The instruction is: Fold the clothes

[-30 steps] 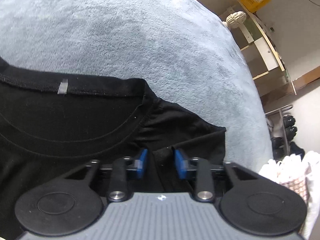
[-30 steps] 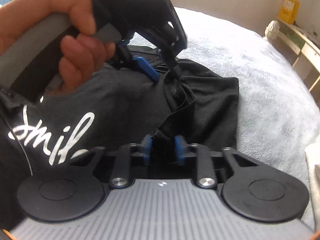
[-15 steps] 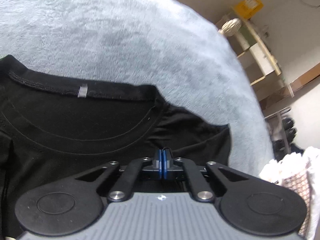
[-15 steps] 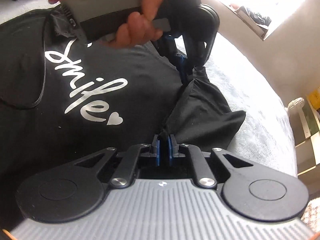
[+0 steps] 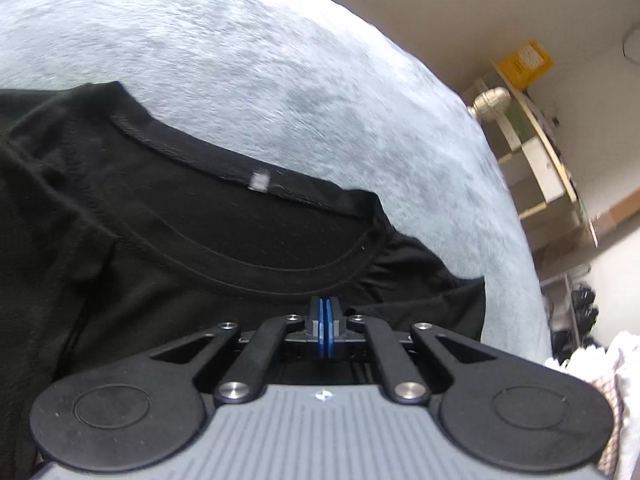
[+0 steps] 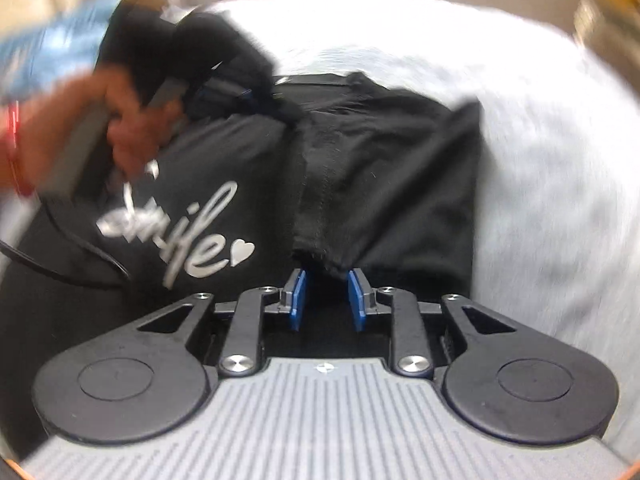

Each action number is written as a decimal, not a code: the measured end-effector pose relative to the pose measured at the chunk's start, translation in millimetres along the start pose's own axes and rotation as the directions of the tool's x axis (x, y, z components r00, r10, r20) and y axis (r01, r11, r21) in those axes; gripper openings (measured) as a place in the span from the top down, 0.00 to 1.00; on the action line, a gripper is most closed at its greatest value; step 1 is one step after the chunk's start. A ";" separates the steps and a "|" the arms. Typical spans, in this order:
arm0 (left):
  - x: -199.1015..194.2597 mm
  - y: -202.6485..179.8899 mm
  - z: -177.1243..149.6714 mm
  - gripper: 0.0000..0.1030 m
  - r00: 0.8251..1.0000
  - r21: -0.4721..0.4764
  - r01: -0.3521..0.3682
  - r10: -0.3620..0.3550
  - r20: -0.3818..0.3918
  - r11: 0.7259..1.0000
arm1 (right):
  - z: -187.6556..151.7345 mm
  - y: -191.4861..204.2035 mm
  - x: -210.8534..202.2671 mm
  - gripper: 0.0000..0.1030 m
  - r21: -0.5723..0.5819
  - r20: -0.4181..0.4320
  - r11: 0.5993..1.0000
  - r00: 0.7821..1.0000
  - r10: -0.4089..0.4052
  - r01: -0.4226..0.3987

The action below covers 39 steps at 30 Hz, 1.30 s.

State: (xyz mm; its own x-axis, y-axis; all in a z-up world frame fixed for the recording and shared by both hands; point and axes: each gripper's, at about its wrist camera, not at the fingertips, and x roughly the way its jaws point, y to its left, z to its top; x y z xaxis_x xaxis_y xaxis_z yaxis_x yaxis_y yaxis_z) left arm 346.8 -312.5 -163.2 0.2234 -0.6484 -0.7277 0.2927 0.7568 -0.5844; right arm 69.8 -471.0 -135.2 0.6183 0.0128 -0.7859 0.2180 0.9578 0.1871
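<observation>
A black T-shirt [image 5: 200, 240] lies on a pale grey-blue plush bed cover [image 5: 280, 60], its collar [image 5: 256, 180] toward the far side. My left gripper [image 5: 325, 312] is shut, pinching shirt fabric just below the neckline. In the blurred right wrist view the T-shirt [image 6: 380, 168] shows its white "smile" print [image 6: 188, 236], with the sleeve folded in at the right. A hand [image 6: 80, 128] holds the left gripper [image 6: 252, 96] at the shoulder. The jaws of my right gripper [image 6: 326, 292] are opening. A fold edge of the sleeve lies at their tips, and the pads do not press on it.
The bed cover [image 6: 540, 160] extends to the right of the shirt. Beyond the bed stand a wooden shelf with a yellow box [image 5: 524, 62], a rack of dark shoes [image 5: 576, 312] and a pile of white cloth [image 5: 600, 368] at the lower right.
The left gripper closed on the shoulder fabric and shifted, so the collar slid right in its view. The right gripper closed on the sleeve edge, swung round, and now stands apart again.
</observation>
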 end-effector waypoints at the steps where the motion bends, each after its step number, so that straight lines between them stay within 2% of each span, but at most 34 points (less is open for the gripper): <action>1: -0.9 1.0 -1.0 0.94 1.000 -0.011 0.009 -0.009 -0.006 1.000 | -2.9 -8.8 -6.0 0.78 0.080 0.004 0.997 1.000 0.022 -0.023; 2: -1.9 1.9 -2.0 0.90 1.000 -0.022 0.018 -0.018 -0.013 1.000 | -7.0 -18.8 -10.3 0.78 0.171 0.013 0.984 0.999 0.039 -0.041; 4: -0.7 0.5 -3.8 0.70 1.000 -0.027 0.026 -0.026 -0.016 0.999 | -17.9 -39.3 -18.0 0.78 0.359 0.035 0.930 0.997 0.066 -0.075; 6: 1.1 -1.8 -5.4 0.62 0.999 -0.029 0.031 -0.031 -0.018 0.999 | -28.4 -58.3 -16.5 0.77 0.545 0.076 0.827 0.990 0.119 -0.141; 7: 2.0 -3.0 -6.3 0.62 0.999 -0.030 0.033 -0.034 -0.018 0.999 | -35.5 -65.8 -13.7 0.75 0.626 0.098 0.760 0.985 0.142 -0.172; 9: 6.2 -7.8 -5.2 0.63 0.999 -0.034 0.031 -0.031 -0.012 0.999 | -50.4 -75.0 -7.7 0.71 0.754 0.144 0.622 0.977 0.157 -0.211; 11: 10.1 -12.4 -5.1 0.66 1.000 -0.027 0.018 -0.018 -0.005 0.999 | -60.8 -79.4 1.5 0.71 0.836 0.181 0.496 0.971 0.156 -0.235; 12: 12.2 -15.3 -5.6 0.74 1.000 -0.014 0.001 -0.001 -0.004 1.000 | -62.2 -78.6 5.8 0.71 0.855 0.193 0.458 0.969 0.156 -0.244; 13: 14.4 -18.3 -6.1 0.86 1.000 -0.002 -0.016 0.016 -0.002 1.000 | -63.7 -77.8 10.0 0.70 0.873 0.205 0.418 0.967 0.155 -0.252; 14: 16.0 -21.2 -7.2 0.92 0.999 0.015 -0.036 0.036 -0.002 0.999 | -65.0 -76.7 14.2 0.70 0.888 0.214 0.382 0.965 0.153 -0.257; 15: 16.3 -23.5 -9.0 0.95 0.999 0.030 -0.049 0.049 0.001 0.998 | -65.5 -74.1 18.0 0.70 0.895 0.210 0.368 0.966 0.150 -0.252; 17: 15.5 -27.4 -13.0 0.98 0.998 0.054 -0.065 0.064 0.014 0.996 | -65.8 -69.3 24.4 0.72 0.901 0.205 0.360 0.968 0.142 -0.244; 19: 12.3 -30.4 -16.4 0.99 0.997 0.068 -0.078 0.076 0.029 0.995 | -66.5 -67.5 26.6 0.85 0.896 0.203 0.373 0.970 0.136 -0.240; 20: 8.9 -31.4 -18.1 0.99 0.996 0.068 -0.082 0.080 0.040 0.994 | -66.9 -66.7 27.3 0.96 0.894 0.203 0.379 0.970 0.133 -0.239; 21: 4.6 -32.0 -19.8 0.99 0.995 0.065 -0.086 0.083 0.052 0.994 | -68.0 -66.5 25.8 0.98 0.893 0.208 0.380 0.970 0.129 -0.242; 27: -24.2 -26.6 -32.2 0.99 0.988 0.029 -0.100 0.096 0.124 0.995 | -66.8 -57.4 9.7 0.99 0.860 0.232 0.434 0.963 0.139 -0.270; 30: -20.8 -18.7 -35.7 0.99 0.986 0.006 -0.131 0.130 0.103 0.991 | -70.3 -55.5 16.7 0.99 0.868 0.200 0.431 0.968 0.150 -0.247; 33: -16.0 -13.7 -36.2 0.97 0.987 0.007 -0.136 0.135 0.084 0.991 | -76.4 -59.0 22.3 0.97 0.886 0.190 0.398 0.969 0.155 -0.237; 35: -21.3 -17.3 -36.2 0.90 0.983 0.034 -0.159 0.155 0.098 0.987 | -74.6 -59.9 16.7 0.97 0.878 0.168 0.425 0.973 0.159 -0.221; 37: -29.5 -20.4 -38.0 0.75 0.977 0.056 -0.184 0.176 0.118 0.981 | -72.9 -60.9 11.1 0.96 0.868 0.146 0.452 0.976 0.162 -0.205; 38: -35.7 -20.9 -40.7 0.73 0.974 0.064 -0.194 0.184 0.133 0.979 | -71.4 -61.0 7.6 0.94 0.860 0.133 0.471 0.978 0.162 -0.195; 39: -42.0 -21.3 -43.3 0.73 0.970 0.072 -0.204 0.192 0.148 0.976 | -66.5 -58.8 -0.2 0.93 0.833 0.108 0.526 0.983 0.150 -0.172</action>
State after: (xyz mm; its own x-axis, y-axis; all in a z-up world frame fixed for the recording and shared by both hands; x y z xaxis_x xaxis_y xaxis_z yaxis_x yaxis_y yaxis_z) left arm 290.9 -297.9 -135.8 0.4104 -0.4962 -0.7651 0.3069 0.8652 -0.3965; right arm 6.7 -508.2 -185.2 0.7222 0.1252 -0.6803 0.6370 0.2630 0.7246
